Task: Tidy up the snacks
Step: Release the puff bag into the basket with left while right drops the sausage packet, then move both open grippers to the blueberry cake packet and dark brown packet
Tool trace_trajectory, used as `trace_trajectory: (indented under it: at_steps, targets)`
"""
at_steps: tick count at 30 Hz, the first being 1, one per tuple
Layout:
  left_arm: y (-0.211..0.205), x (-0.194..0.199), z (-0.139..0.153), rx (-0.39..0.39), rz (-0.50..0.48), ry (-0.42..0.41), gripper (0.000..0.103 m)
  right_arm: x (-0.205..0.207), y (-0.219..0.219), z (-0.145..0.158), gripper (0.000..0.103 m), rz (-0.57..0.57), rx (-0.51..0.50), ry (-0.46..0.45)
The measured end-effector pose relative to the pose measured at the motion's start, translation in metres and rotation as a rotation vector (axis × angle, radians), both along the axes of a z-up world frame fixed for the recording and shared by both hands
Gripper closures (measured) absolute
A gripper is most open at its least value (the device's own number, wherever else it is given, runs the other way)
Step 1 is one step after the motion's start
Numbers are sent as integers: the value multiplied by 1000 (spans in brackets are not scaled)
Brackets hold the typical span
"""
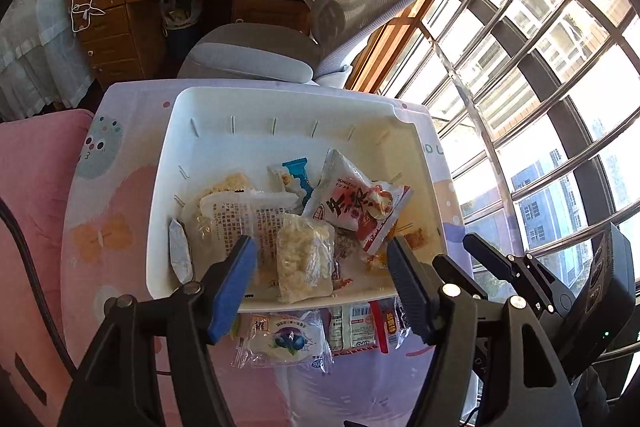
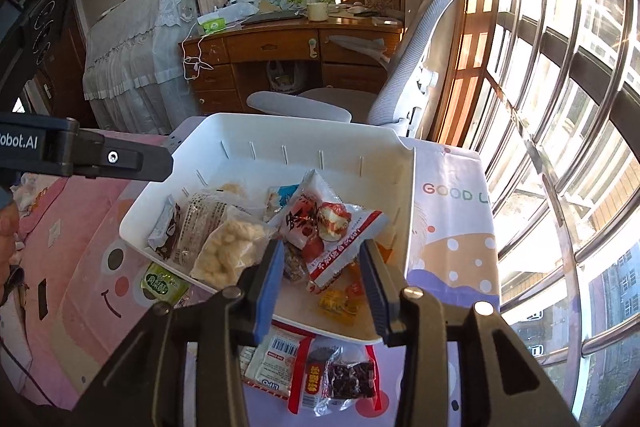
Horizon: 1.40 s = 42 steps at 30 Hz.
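Your left gripper is spread wide, nothing between the pads, hovering over the near rim of the white bin. Your right gripper is also spread and holding nothing, over the same near edge. The bin sits on the patterned cloth and holds the pile: the clear puffed-rice pack lies right between the left fingers in that view, and the red-and-white snack bag is just beyond the right-hand finger. Only the left view shows the blueberry-print pack on the cloth just outside the near rim, under the gripper. Only the right view shows the green packet on the cloth by the bin's near-left corner, the dark-filled clear pack and the orange candies on the bin floor between the fingers. Both views catch the barcode pack outside the near rim. In the right view the puffed-rice pack sits just left of the blue pad, and the red-and-white snack bag is just ahead of the fingertips. The left gripper's body shows at the right view's left edge.
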<state>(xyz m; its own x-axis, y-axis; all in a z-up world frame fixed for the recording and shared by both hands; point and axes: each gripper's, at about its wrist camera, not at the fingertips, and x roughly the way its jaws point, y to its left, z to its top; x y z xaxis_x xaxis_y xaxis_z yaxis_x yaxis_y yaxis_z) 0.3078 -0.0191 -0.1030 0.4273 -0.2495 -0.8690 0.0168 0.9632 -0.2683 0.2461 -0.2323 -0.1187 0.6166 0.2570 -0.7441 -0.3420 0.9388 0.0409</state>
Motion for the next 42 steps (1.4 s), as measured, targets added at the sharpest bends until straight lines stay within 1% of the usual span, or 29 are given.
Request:
trace_trajectory:
  at_steps: [3, 5, 9, 15, 20, 28, 34, 42]
  targets:
    - [2, -8, 2, 2, 7, -3, 36, -4, -3, 2, 61, -9, -5, 3]
    - [3, -14, 3, 7, 7, -4, 36, -7, -6, 3, 57, -11, -4, 9]
    - [4, -29, 1, 13, 11, 3, 35, -16, -12, 2, 55, -25, -8, 30]
    - [6, -52, -7, 16, 17, 24, 34, -29, -27, -6, 52, -66, -2, 100]
    - [9, -68, -16, 14, 34, 37, 30, -39, -41, -17, 49, -103, 18, 178]
    - [12, -83, -49, 22, 71, 101, 27, -39, -58, -40, 44, -167, 54, 327]
    - [9, -86, -75, 24, 93, 155, 26, -38, -56, -59, 44, -168, 51, 411]
    - [9, -81, -108, 25, 114, 242, 18, -28, -54, -87, 44, -168, 38, 517]
